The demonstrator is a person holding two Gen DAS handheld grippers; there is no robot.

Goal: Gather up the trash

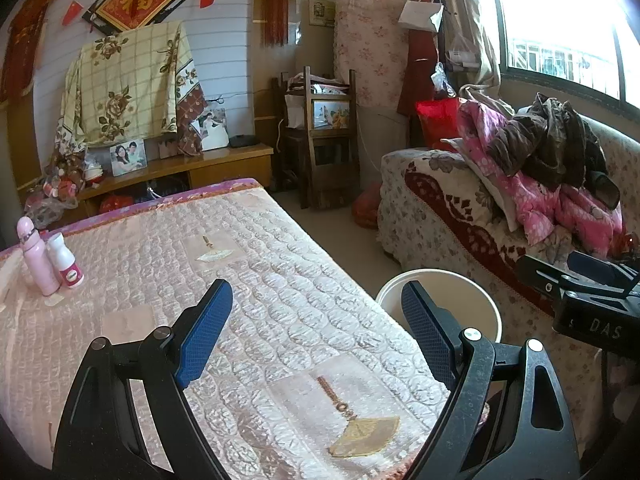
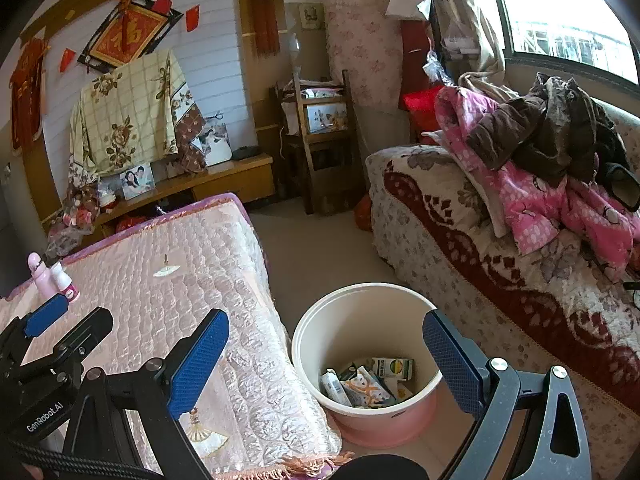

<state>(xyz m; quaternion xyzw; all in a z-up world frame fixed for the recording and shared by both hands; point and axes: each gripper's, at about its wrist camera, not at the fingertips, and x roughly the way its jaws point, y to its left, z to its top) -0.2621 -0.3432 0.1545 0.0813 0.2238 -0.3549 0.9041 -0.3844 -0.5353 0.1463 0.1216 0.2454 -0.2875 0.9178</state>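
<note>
Both tongs stand apart and empty. Left tongs [image 1: 316, 332] hang over the quilted bed [image 1: 280, 280]; right tongs [image 2: 326, 364] frame the trash bucket [image 2: 304, 344], wrappers [image 2: 360, 384] already inside. Two upright bottles [image 1: 50, 258] stand far ahead-left of the left tongs, the nearer pair, if they count as trash.

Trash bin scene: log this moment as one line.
left gripper open, empty | right gripper open, empty | bin holds cartons | bottles on bed
</note>
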